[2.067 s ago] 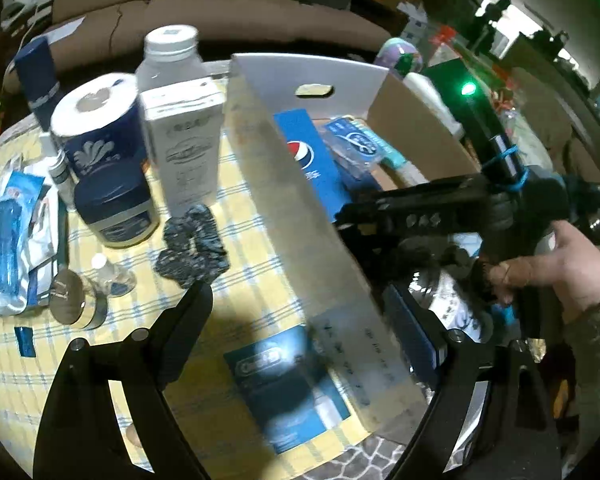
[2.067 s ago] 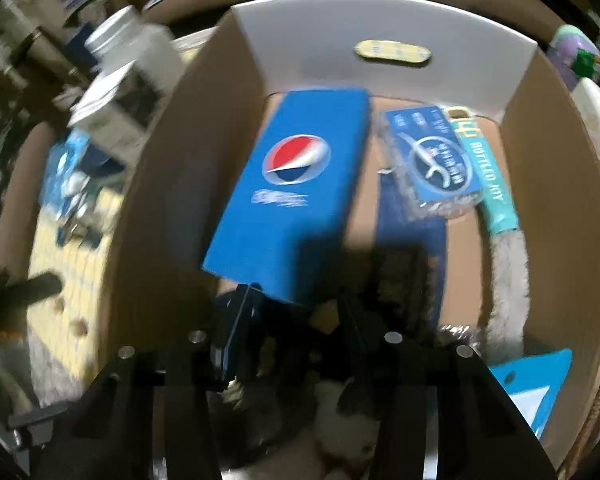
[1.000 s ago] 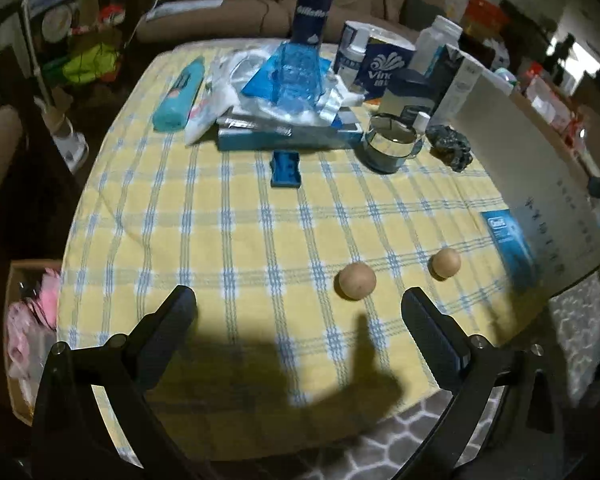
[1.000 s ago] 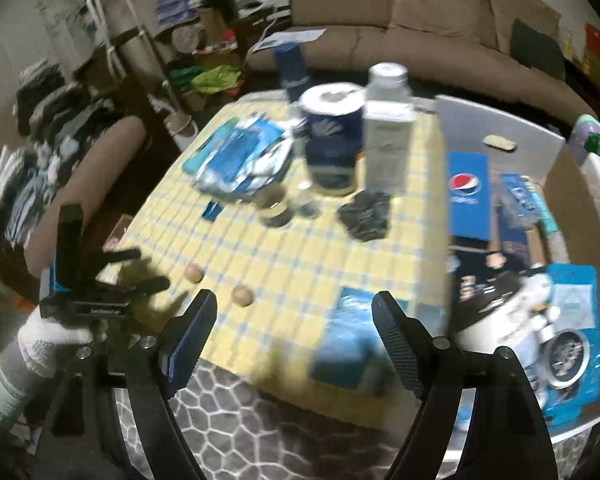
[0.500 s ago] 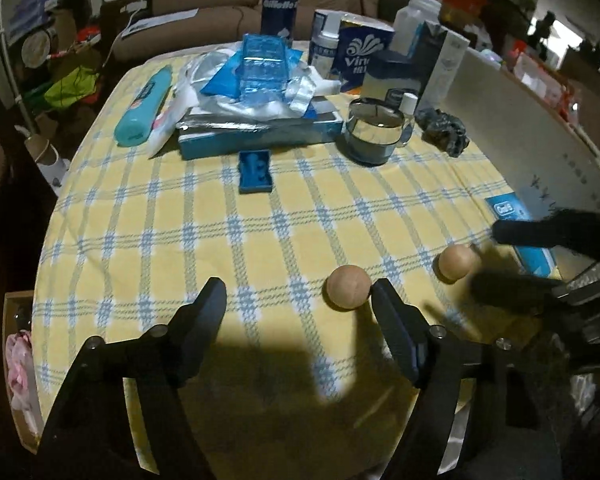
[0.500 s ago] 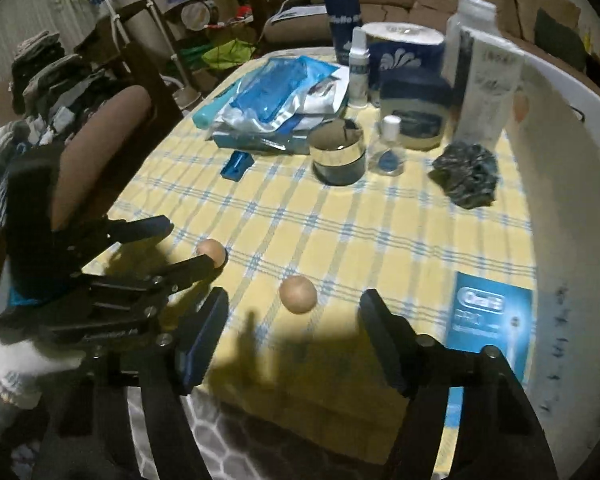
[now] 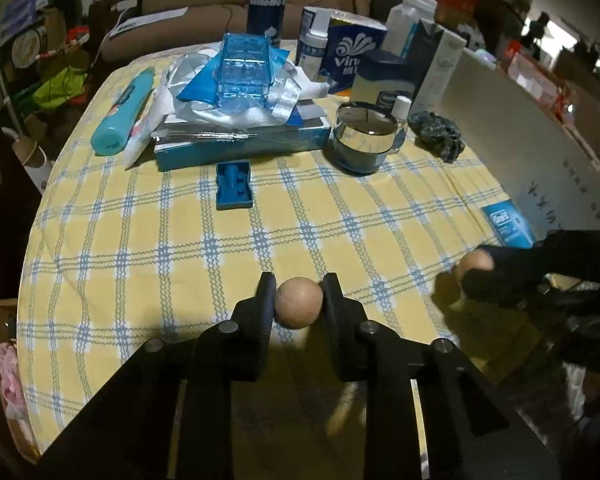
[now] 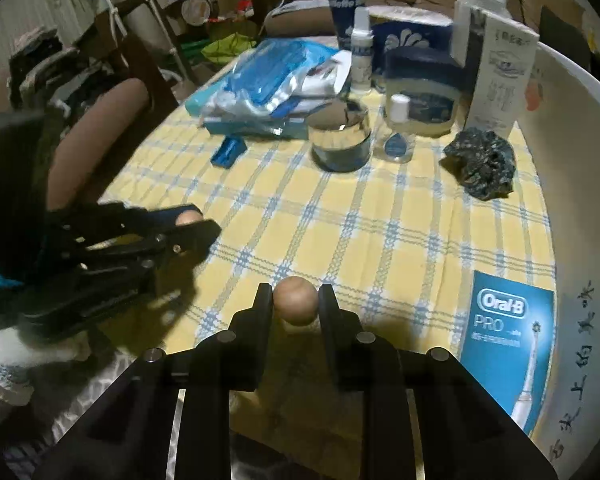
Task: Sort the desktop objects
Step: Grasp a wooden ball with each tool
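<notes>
Both tools are closing on a wooden ball each, near the worktop's front edge. Left tool (image 7: 298,300): jaws closing, pads flanking and apparently touching the left wooden ball (image 7: 299,301), which sits dead centre between the fingers. Right tool (image 8: 295,306): same picture — jaws closing with the right wooden ball (image 8: 295,300) between the pads, contact on both sides as far as I can tell. Neither ball looks lifted yet; both seem to rest on the checked cloth (image 7: 148,240).

Progress, judged from the layout: early to middle. The white-walled box (image 8: 572,184) stands to the right of the right tool, its inside not visible in either view, so I cannot tell what is already sorted.

Left on the worktop, all ahead of the tools:
- silver-lidded jar (image 7: 365,138) and small clear bottle (image 8: 397,130)
- dark scrunchie (image 8: 482,164), ahead and right
- small blue case (image 7: 233,185), ahead and slightly left
- flat blue box with clear packets piled on it (image 7: 240,136), teal tube (image 7: 122,116)
- back row — shaving can, tissue roll, dark tub, white carton
- Oral-B leaflet (image 8: 508,340), just right of the right tool, against the box wall

So most of the clutter is still unsorted.
</notes>
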